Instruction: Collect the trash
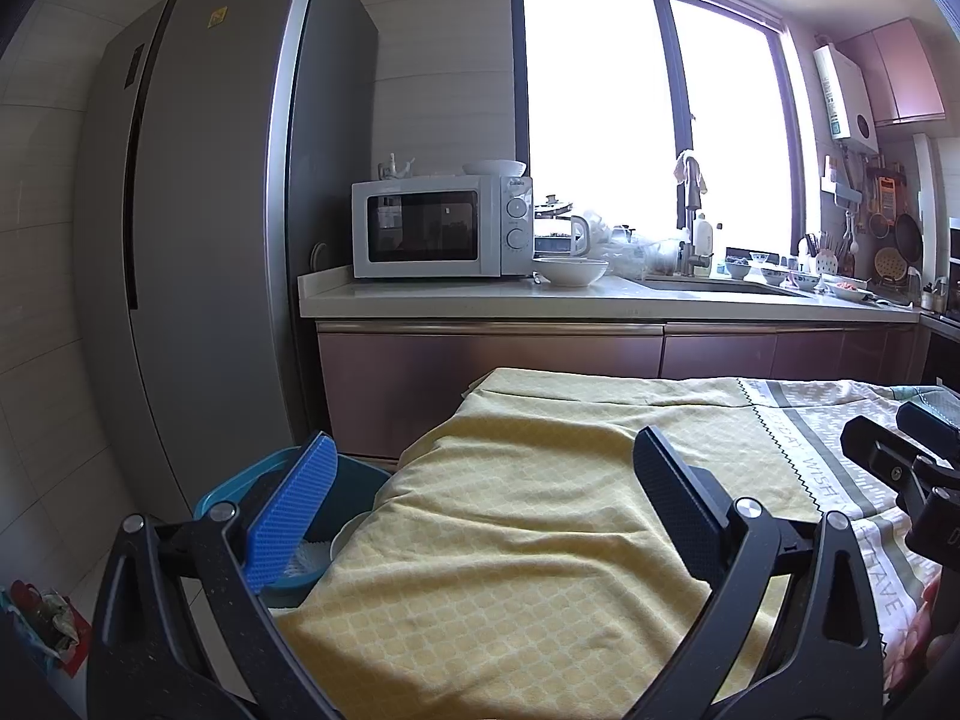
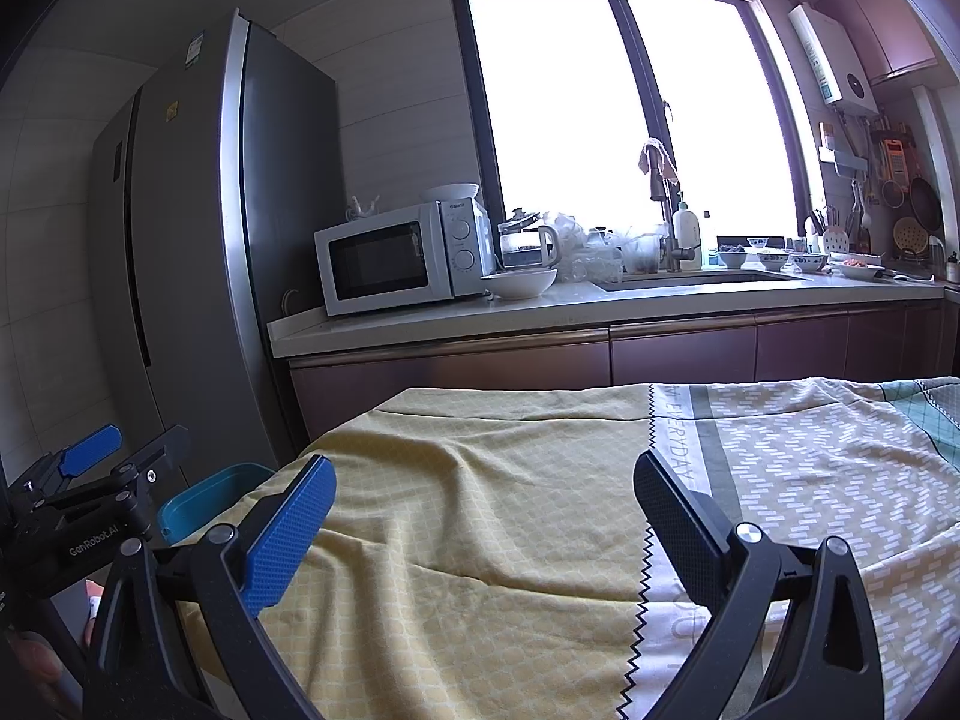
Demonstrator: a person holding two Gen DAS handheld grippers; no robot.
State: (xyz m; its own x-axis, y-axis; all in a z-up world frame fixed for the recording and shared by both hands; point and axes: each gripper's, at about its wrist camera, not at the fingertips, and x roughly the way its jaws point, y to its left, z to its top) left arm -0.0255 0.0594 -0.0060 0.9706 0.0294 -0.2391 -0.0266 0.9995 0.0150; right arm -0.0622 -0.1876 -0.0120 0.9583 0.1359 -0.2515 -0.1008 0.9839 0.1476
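Note:
My left gripper point(image 1: 486, 480) is open and holds nothing; it hovers over the left end of a table draped in a yellow patterned cloth point(image 1: 516, 540). A blue trash bin point(image 1: 282, 474) stands below the table's left edge, behind the blue pad, with something white point(image 1: 309, 558) inside it. My right gripper point(image 2: 483, 480) is open too, with nothing in it, above the same cloth point(image 2: 480, 540) further right. The right wrist view shows the bin point(image 2: 204, 504) and the left gripper point(image 2: 129, 450) at its left side. I see no loose trash on the cloth.
A tall grey fridge point(image 1: 210, 240) stands left of the bin. Behind the table runs a counter point(image 1: 540, 300) with a microwave point(image 1: 438, 228), a white bowl point(image 1: 570, 270), a sink and dishes. A red and patterned bag point(image 1: 48, 624) lies on the floor at lower left.

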